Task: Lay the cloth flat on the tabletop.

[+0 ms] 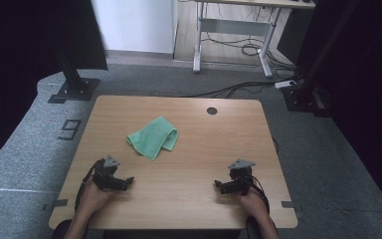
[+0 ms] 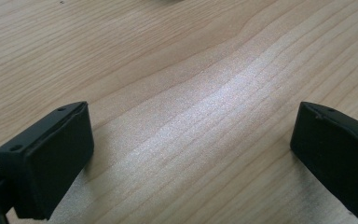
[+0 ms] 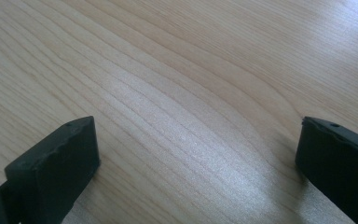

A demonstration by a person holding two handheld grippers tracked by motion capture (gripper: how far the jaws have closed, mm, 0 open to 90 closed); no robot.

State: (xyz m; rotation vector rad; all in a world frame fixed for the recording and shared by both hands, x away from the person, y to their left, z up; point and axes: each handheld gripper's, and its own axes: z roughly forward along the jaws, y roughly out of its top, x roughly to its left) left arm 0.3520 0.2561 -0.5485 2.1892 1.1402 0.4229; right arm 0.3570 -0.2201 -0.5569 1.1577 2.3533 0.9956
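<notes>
A green cloth (image 1: 153,137), loosely folded, lies on the wooden table (image 1: 194,124) a little left of centre. My left gripper (image 1: 124,181) rests low on the table near the front left, held by a hand, its tips pointing right. My right gripper (image 1: 221,186) rests near the front right, tips pointing left. Both stand open with nothing between their jaws. In the left gripper view the left gripper (image 2: 191,140) has bare wood between wide-apart pads; the right gripper view has the right gripper (image 3: 198,149) the same way. The cloth lies beyond both, nearer the left one.
A round cable hole (image 1: 212,110) sits near the table's far edge. Black frame posts (image 1: 72,79) stand on the grey floor at the far left and far right (image 1: 303,89). A white desk frame (image 1: 234,30) with cables stands behind.
</notes>
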